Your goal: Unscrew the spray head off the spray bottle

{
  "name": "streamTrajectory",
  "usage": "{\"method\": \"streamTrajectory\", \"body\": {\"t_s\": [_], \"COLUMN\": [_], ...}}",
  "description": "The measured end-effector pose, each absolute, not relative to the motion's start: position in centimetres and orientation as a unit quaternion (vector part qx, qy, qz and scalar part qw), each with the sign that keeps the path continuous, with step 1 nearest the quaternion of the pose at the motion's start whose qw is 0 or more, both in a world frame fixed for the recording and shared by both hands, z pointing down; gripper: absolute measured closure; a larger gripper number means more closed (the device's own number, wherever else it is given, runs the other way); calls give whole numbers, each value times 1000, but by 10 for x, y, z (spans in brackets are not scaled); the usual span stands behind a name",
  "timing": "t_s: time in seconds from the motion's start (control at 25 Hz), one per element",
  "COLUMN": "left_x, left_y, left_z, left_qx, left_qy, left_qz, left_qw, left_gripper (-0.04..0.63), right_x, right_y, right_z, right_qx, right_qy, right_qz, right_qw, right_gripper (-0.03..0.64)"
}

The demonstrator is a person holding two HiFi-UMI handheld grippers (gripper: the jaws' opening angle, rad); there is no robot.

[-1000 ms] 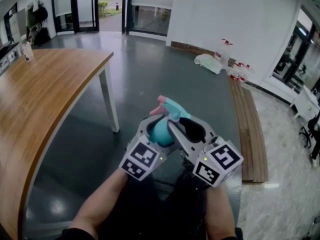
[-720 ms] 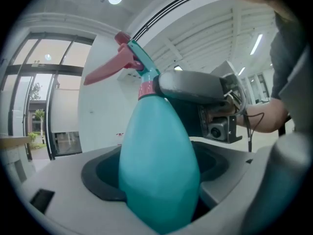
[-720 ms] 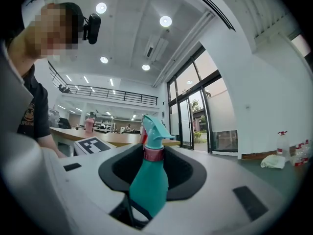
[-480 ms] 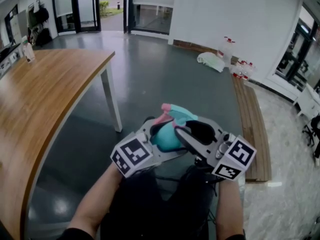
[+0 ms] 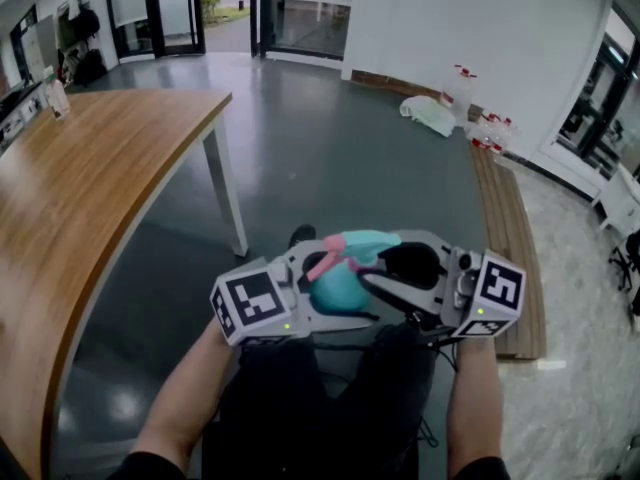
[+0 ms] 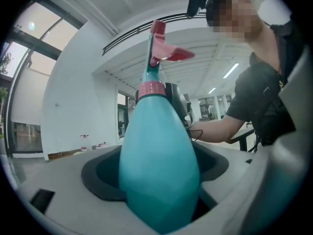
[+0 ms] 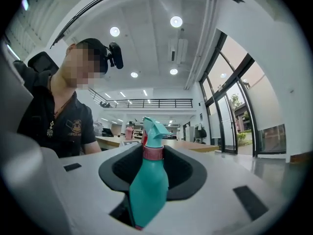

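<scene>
While the left gripper (image 5: 315, 273) is squeezing the spray bottle (image 5: 340, 288) over the person's lap, both grippers are dropping lower and the spray head (image 5: 360, 243) is tipping sideways; the right gripper (image 5: 385, 263) is sitting wide and loose around the neck; I think no real twisting is starting yet.

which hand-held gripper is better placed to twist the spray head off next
Right. The left hand-held gripper is clamped on the spray bottle at its fat body, anchoring it. The right hand-held gripper has the pink collar under the spray head between its jaws.
</scene>
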State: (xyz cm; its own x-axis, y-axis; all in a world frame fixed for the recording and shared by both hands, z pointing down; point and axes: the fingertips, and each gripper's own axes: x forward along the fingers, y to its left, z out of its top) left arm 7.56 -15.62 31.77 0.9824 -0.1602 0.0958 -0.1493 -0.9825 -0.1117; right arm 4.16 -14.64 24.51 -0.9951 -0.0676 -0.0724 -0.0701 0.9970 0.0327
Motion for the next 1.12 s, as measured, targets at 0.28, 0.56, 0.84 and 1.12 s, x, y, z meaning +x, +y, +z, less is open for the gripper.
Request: {"method": "streamTrajectory", "body": {"t_s": [0.28,0.56,0.84,1.12], "left_x": [69,57,53,52], "left_y": [-178,-212,-230,-228], "left_z": [323,328,332,339], "left_qx": [-990,-963,-937,-928], "left_qy": [131,261,341,366], "left_qz": [-44,-57,-65,-66], "left_qw": [40,34,32,27], "left_gripper": [184,183,183,183], "right_x": [41,44,36,32], "right_y": [-162,-177,-192,-196], "right_z": [251,252,258,262], "right_qx": [-75,-176,-276,-309], "right_qy": [997,984,961,951], "right_qz": [4,11,6,-2], "right_qw": [33,30,16,28], "right_gripper": [466,439,443,479]}}
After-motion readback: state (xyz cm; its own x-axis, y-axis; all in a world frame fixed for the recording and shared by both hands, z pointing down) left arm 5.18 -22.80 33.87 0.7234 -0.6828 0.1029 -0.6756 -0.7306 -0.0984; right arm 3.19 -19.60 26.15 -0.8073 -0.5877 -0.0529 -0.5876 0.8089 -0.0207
